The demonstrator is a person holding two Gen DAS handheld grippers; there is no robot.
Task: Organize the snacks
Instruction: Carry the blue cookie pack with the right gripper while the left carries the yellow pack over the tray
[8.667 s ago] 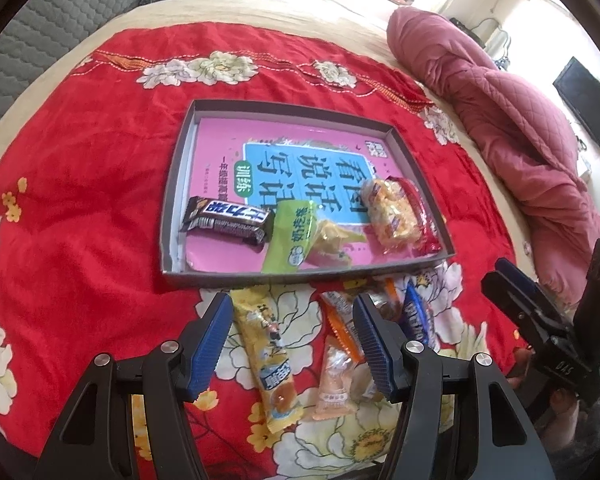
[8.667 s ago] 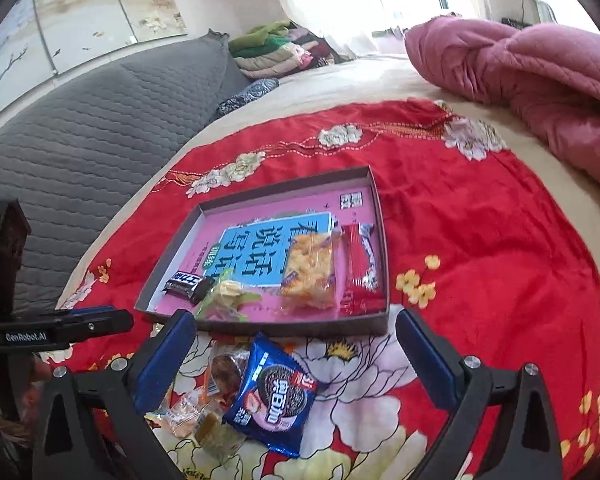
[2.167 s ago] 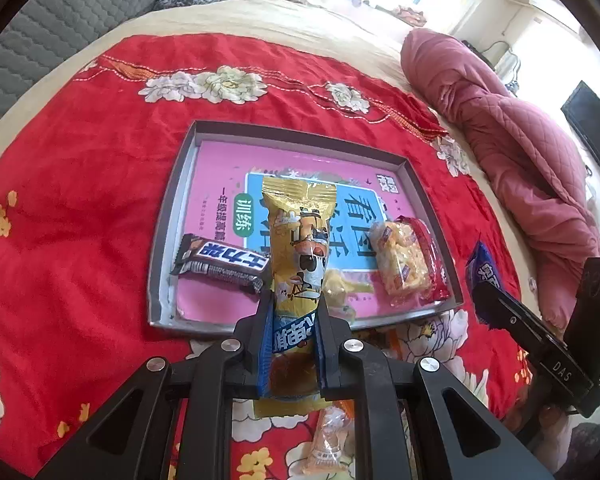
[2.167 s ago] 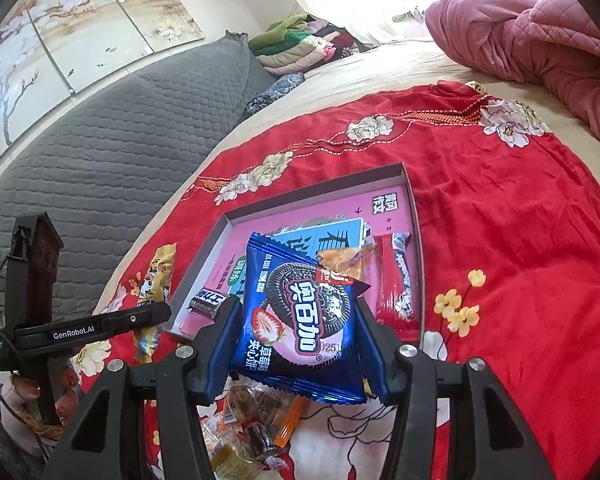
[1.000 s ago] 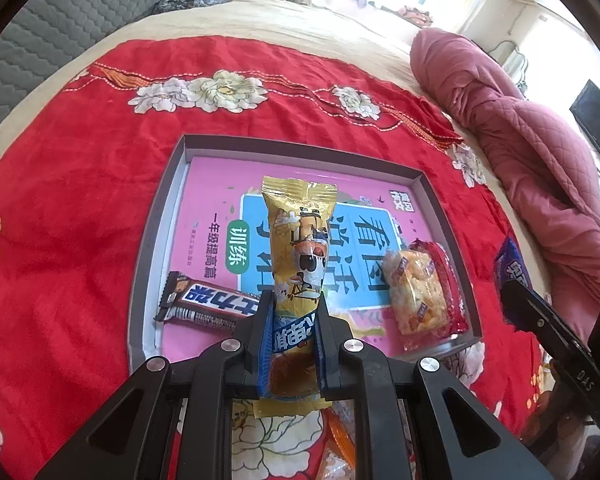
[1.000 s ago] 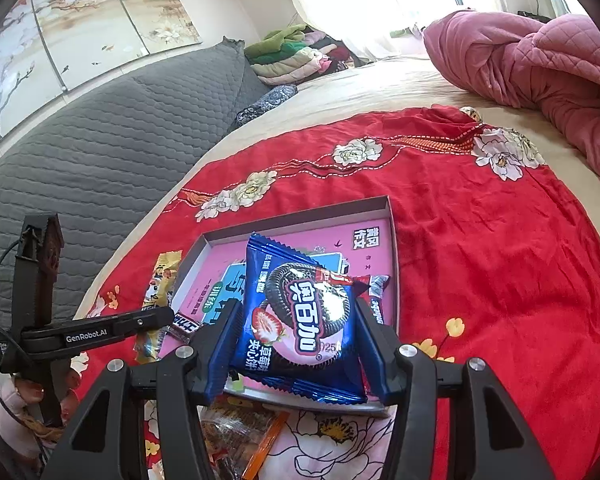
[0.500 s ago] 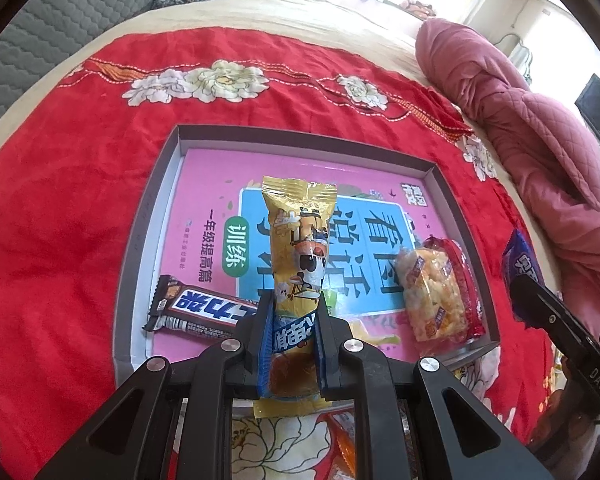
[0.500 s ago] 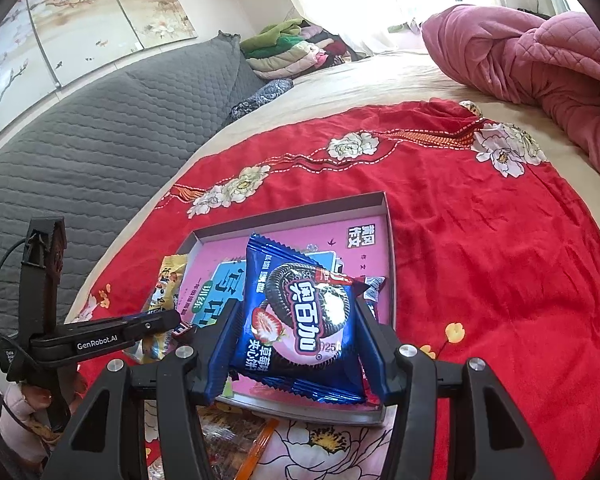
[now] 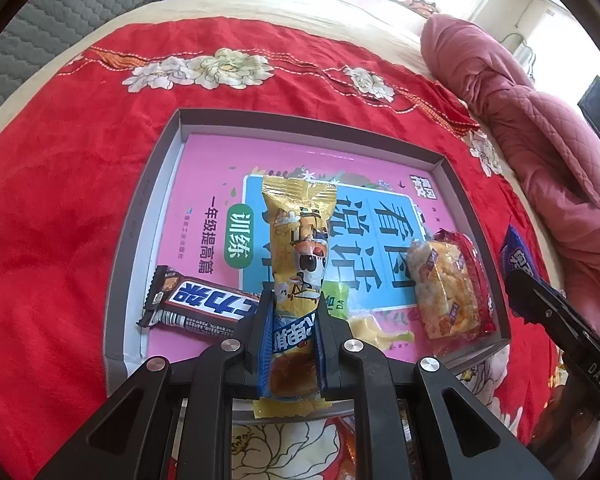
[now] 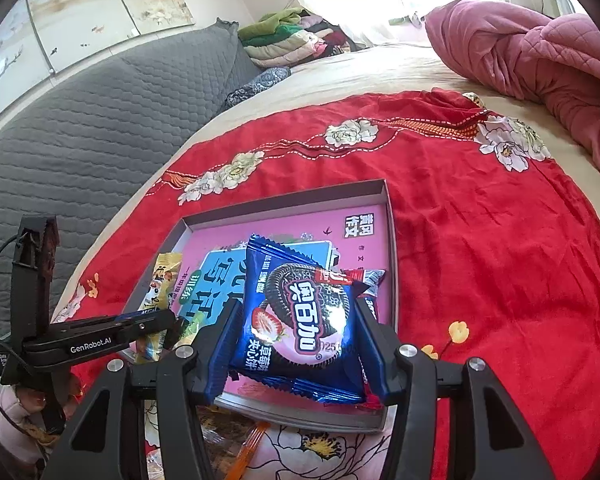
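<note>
My left gripper (image 9: pixel 290 340) is shut on a long yellow snack packet (image 9: pixel 300 248), which stands up over the front part of the grey tray (image 9: pixel 140 216). The tray holds a pink book, a dark chocolate bar (image 9: pixel 198 306), a green packet (image 9: pixel 336 304) and a red-wrapped pastry (image 9: pixel 446 284). My right gripper (image 10: pixel 294 350) is shut on a blue cookie pack (image 10: pixel 300 316), held above the tray's near edge (image 10: pixel 300 416). The left gripper with the yellow packet (image 10: pixel 158 280) shows at the left of the right wrist view.
The tray lies on a red flowered cloth (image 9: pixel 52 184) spread over a bed. Several loose snack packets (image 10: pixel 236 444) lie in front of the tray. A pink quilt (image 9: pixel 540 128) is bunched at the right, and a grey padded headboard (image 10: pixel 80 120) rises at the left.
The left gripper has sunk slightly toward the tray with the yellow packet; the tray looks larger and closer. The right gripper with the cookie pack has hardly moved.
</note>
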